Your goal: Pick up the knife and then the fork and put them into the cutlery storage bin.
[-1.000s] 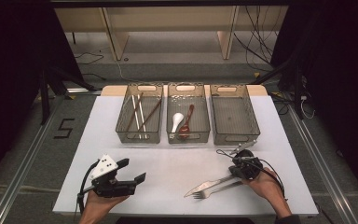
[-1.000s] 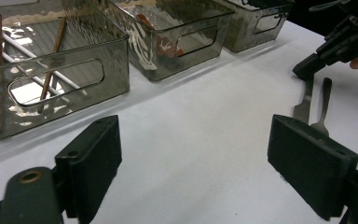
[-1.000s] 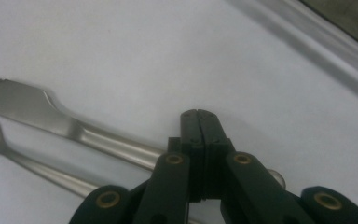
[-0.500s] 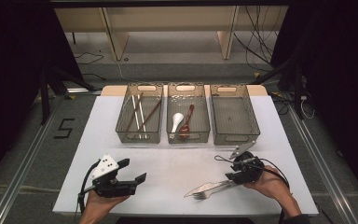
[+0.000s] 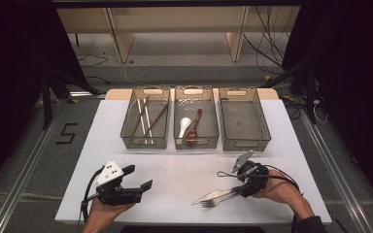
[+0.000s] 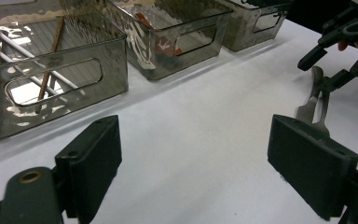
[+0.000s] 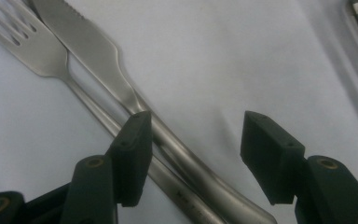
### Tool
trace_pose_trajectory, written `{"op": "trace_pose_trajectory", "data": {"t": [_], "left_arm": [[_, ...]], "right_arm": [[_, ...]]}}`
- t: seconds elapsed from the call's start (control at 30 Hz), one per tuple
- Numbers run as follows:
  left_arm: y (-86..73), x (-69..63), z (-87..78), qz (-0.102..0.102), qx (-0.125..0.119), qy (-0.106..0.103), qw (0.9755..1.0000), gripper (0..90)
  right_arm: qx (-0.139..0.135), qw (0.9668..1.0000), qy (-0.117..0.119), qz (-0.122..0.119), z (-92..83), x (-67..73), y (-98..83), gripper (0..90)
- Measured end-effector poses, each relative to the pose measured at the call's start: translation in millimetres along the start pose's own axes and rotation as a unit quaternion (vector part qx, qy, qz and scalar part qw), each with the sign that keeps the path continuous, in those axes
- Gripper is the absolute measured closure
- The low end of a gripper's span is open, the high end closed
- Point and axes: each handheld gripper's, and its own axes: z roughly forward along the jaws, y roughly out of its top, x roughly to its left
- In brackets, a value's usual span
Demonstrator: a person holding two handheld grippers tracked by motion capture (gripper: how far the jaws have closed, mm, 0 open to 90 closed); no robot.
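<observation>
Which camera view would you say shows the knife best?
The right gripper view: the knife lies close up beside the fork, serrated edge visible. The high view shows it small; the left gripper view shows it partly behind a jaw.

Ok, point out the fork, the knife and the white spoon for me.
fork (image 7: 37, 51): right gripper view, on its head below the tines.
knife (image 7: 91, 44): right gripper view, on the flat of its blade.
white spoon (image 5: 184, 124): high view, on its bowl, in the middle bin.

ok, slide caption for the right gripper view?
Right gripper open over knife and fork lying side by side.
</observation>
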Motion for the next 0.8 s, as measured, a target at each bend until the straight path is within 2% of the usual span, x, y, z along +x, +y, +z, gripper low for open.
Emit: {"op": "trace_pose_trajectory", "data": {"t": [0.07, 0.1, 0.2, 0.47, 0.53, 0.8], "left_arm": [[-0.1, 0.0, -0.1, 0.0, 0.0, 0.0, 1.0, 17.0], [-0.1, -0.2, 0.1, -0.002, -0.002, 0.0, 1.0, 17.0], [-0.1, -0.2, 0.0, -0.002, -0.002, 0.0, 1.0, 17.0], [-0.3, 0.1, -0.1, -0.004, -0.003, 0.0, 1.0, 17.0], [-0.3, 0.4, -0.3, -0.003, -0.004, 0.0, 1.0, 17.0], [-0.5, 0.6, -0.3, -0.003, -0.002, 0.001, 1.0, 17.0]], "right_arm": [[0.003, 0.9999, -0.002, -0.01, 1.9, -0.3, -0.3, 44.6], [0.006, 1.0, -0.002, -0.007, 1.8, -0.6, -0.1, 44.7], [0.006, 0.9999, 0.004, -0.016, 2.3, -1.8, 0.4, 46.3], [0.031, 0.9987, 0.019, -0.036, 2.6, -1.6, 7.0, 50.7], [0.037, 0.998, 0.02, -0.047, 3.1, -2.3, 8.2, 51.3], [0.058, 0.9961, 0.039, -0.054, 4.3, -3.1, 9.1, 53.6]]}}
